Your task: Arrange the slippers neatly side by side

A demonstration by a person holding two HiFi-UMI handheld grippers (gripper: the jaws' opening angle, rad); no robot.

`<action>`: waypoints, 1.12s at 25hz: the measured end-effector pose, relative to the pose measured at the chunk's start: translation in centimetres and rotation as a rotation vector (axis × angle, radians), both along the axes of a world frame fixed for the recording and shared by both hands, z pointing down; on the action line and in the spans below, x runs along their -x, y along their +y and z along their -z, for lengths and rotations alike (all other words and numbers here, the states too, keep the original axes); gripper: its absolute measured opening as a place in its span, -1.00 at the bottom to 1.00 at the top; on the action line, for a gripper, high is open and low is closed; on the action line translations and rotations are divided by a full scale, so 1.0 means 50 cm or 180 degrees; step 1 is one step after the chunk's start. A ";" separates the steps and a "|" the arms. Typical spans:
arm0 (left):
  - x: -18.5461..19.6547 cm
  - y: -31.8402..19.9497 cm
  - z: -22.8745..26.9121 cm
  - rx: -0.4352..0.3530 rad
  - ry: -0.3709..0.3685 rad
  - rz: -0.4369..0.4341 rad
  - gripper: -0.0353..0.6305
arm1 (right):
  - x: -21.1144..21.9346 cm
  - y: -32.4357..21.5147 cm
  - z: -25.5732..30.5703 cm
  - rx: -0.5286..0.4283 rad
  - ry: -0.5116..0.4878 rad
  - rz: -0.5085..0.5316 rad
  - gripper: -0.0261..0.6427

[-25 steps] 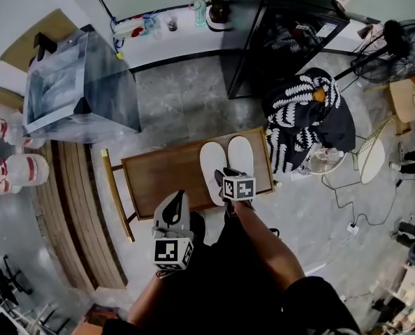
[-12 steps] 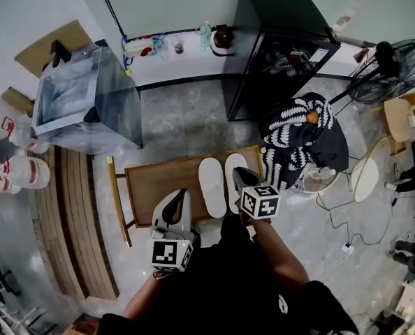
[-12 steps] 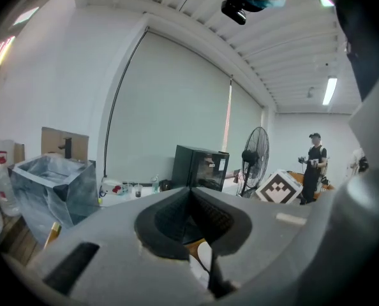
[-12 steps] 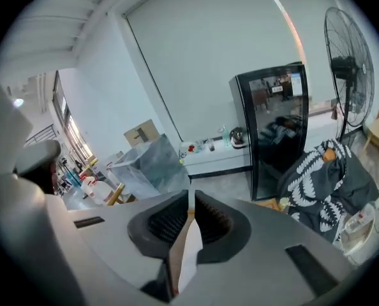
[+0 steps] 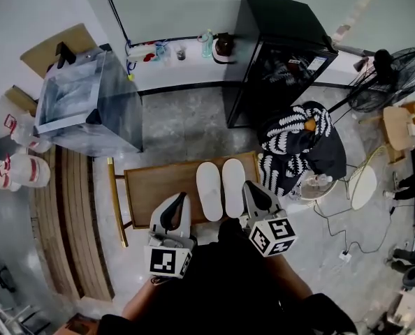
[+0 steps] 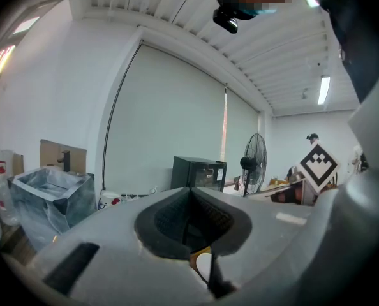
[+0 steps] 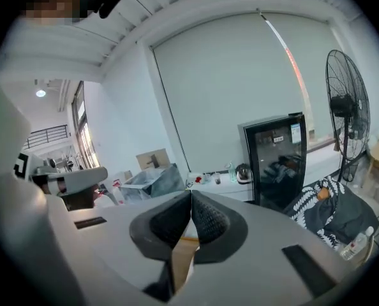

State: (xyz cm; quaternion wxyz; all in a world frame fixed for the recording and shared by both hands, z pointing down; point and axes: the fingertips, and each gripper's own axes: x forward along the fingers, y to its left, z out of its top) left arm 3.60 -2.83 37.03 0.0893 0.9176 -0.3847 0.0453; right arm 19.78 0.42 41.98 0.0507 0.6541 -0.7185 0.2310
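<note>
Table [image 5: 158,187] left half: bare.
Table right half: slippers [image 5: 209,190].
Right flank: patterned cloth pile [image 5: 295,137] adjoining.
Far side: open floor [image 5: 186,121], black cabinet [image 5: 281,40].

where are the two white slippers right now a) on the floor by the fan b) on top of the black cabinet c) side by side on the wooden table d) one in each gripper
C: both slippers lie next to each other on the wooden table.

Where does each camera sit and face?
Head view: on the person's head, steeply down at the slippers on the table; both arms show.
Left gripper view: on the left gripper, level across the room; its shut jaws show.
Right gripper view: on the right gripper, likewise; jaws just closed, empty.
Shared by both: black cabinet and fan.
</note>
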 end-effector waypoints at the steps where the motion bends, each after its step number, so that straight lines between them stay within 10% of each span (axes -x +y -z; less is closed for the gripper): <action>1: 0.000 0.002 -0.001 -0.0003 -0.0001 0.0005 -0.84 | 0.008 0.008 0.011 -0.0037 -0.0004 0.0020 -0.88; 28: -0.012 0.032 -0.012 0.0079 0.0006 -0.0087 -0.84 | 0.064 0.052 0.030 -0.0118 -0.0041 0.0168 -0.89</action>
